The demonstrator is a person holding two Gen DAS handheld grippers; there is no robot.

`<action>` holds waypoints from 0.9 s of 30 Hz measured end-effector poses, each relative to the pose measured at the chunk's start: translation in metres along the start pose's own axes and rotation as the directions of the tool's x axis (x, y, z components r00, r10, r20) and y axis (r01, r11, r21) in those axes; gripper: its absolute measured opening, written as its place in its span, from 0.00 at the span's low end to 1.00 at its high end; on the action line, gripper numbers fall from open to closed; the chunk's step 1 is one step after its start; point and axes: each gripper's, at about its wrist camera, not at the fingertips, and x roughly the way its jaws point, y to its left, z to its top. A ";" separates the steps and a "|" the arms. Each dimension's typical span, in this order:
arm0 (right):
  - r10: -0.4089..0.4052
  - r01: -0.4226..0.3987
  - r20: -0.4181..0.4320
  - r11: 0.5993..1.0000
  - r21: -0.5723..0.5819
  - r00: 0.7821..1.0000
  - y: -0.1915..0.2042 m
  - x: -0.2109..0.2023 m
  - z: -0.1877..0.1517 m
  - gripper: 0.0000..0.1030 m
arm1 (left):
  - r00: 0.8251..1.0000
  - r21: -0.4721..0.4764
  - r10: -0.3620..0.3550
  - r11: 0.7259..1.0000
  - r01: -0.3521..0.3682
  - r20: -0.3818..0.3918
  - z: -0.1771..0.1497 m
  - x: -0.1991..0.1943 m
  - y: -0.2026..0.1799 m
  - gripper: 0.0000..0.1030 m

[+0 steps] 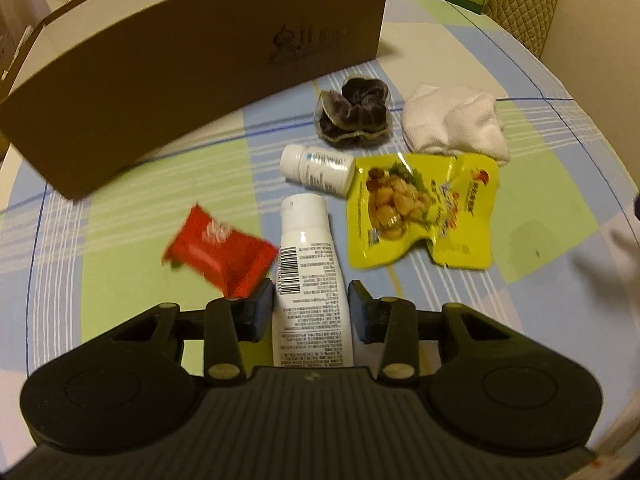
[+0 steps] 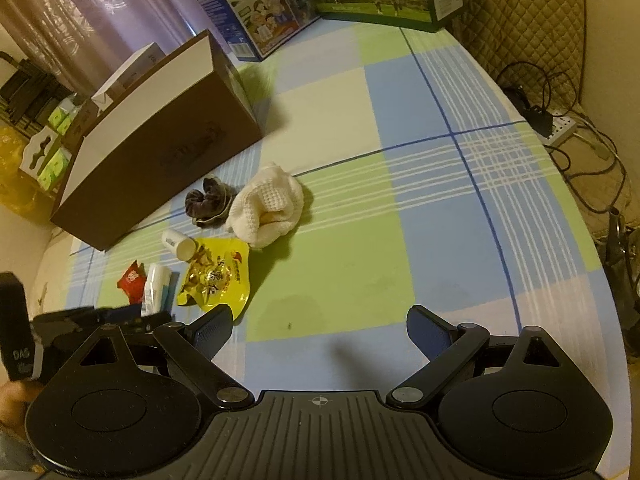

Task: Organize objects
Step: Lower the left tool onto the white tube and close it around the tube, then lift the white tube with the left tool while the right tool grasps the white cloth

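Between the jaws of the left gripper (image 1: pixel 310 312) lies a white tube (image 1: pixel 306 276), cap pointing far, flat on the checked tabletop (image 1: pixel 560 280). The left pad touches its side; the right pad shows a thin gap, so whether the grip is firm I cannot tell.

Left of the tube sits a red snack packet (image 1: pixel 218 250), with a brown cardboard box (image 1: pixel 192 80) beyond it. Further right lie a small white bottle (image 1: pixel 320 168) on its side, a yellow food pouch (image 1: pixel 424 216), a dark scrunchie (image 1: pixel 354 112) and a white cloth (image 1: pixel 454 126).

This tube looks light, smooth and squeezable, so gripping mid-body across its width, gently, seems best.

Over bare cloth, the right gripper (image 2: pixel 320 336) hangs with jaws wide apart, empty.
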 end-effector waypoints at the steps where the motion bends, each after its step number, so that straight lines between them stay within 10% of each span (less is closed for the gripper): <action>1: 0.002 -0.002 -0.001 1.000 -0.001 1.000 0.001 0.001 0.000 0.89 | 1.000 -0.003 -0.002 1.000 0.002 -0.003 -0.002 -0.001 0.000 0.34; 25: 0.062 -0.061 0.000 0.991 -0.117 0.998 0.030 0.030 0.020 0.89 | 0.993 -0.060 0.053 0.997 -0.047 0.105 0.009 -0.045 0.017 0.34; 27: 0.065 -0.064 0.002 0.988 -0.137 0.998 0.034 0.036 0.026 0.89 | 0.990 -0.076 0.059 0.996 -0.050 0.125 0.012 -0.052 0.023 0.19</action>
